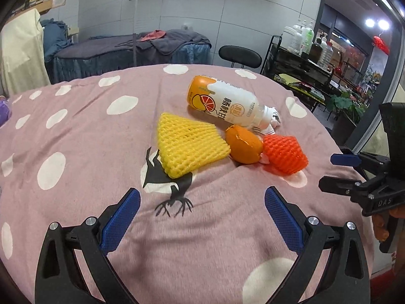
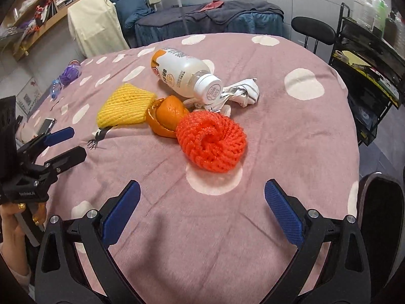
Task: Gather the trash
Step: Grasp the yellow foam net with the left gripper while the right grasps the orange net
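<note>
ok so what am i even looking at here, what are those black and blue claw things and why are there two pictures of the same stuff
The claws are handheld grippers, one in each of a person's hands; there is no robot arm. Each carries a fisheye camera looking along its two fingers, hence two pictures. One shows the left gripper from its own camera, the other the right gripper. Both are open and hold nothing.

On the pink spotted cloth lies a pile of trash: a white and orange bottle on its side, yellow foam netting, an orange peel, red foam netting and crumpled paper. A phone lies near the cloth's left edge.
</note>
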Available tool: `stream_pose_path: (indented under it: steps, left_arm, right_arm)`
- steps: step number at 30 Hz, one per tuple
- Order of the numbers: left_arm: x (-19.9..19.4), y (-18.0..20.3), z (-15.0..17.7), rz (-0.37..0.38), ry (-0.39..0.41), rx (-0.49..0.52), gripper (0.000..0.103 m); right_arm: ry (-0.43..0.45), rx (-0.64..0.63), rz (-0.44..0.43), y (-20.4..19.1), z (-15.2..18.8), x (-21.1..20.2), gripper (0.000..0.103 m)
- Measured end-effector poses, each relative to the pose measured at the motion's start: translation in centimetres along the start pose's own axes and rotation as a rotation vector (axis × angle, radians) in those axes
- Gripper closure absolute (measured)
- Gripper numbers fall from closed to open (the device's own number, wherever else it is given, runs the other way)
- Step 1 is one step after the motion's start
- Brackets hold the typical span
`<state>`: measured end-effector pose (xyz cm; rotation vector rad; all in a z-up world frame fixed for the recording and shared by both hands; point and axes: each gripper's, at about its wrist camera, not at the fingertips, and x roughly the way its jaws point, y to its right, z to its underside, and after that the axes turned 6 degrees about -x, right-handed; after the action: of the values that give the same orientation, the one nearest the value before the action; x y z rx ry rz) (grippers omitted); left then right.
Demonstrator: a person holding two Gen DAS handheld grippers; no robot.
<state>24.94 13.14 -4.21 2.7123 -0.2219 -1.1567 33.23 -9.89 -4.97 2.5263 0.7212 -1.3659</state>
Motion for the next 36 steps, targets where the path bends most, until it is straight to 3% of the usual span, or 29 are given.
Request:
stream_pose_path:
  steps: [3, 6, 7, 9, 10, 13, 15, 18, 22, 36]
  left_arm:
    - [1.5, -1.2, -1.5, 0.0, -0.008, -0.037, 0.006]
    - [3.1, -1.8, -2.5, -0.004, -0.027, -0.053, 0.006]
    - [3.7, -1.8, -2.7, -0.006, -0.037, -0.052, 0.006]
    - [4.6, -1.9, -3.2, -0.007, -0.055, -0.056, 0.007]
    - [5.1, -2.0, -3.3, -0.004, -0.067, -0.061, 0.011]
    - [5.8, -1.9, -3.2, 0.01, -0.099, -0.07, 0.041]
    - [5.5, -2.0, -3.1, 0.018, -0.09, -0.078, 0.049]
    - [4.4, -1.7, -2.7, 0.013, -0.063, -0.069, 0.07]
    - [3.3, -1.2, -2.7, 0.026, -0.046, -0.063, 0.083]
    - [-4.0, 3.9, -0.3, 0.065, 0.107, -0.012, 0.084]
  right_arm:
    - [-0.027, -0.022, 0.029, 0.0, -1.3, 1.4, 0.008]
    - [-0.057, -0.035, 0.025, 0.0, -2.5, 3.0, 0.022]
    - [-0.065, -0.038, 0.026, 0.0, -2.8, 3.4, 0.028]
    - [-0.08, -0.029, 0.019, 0.3, -3.0, 4.2, 0.05]
    - [-0.08, -0.018, 0.012, 0.4, -3.0, 4.3, 0.065]
    - [-0.043, 0.021, 0.003, 1.1, -2.7, 3.6, 0.08]
    - [-0.02, 0.048, -0.006, 1.5, -2.3, 2.8, 0.081]
    - [0.022, 0.049, 0.018, 1.4, -1.5, 1.4, 0.084]
    - [0.076, 0.034, 0.034, 0.9, -0.5, -0.7, 0.084]
    - [0.225, 0.064, 0.065, 0.6, 4.3, -7.9, 0.084]
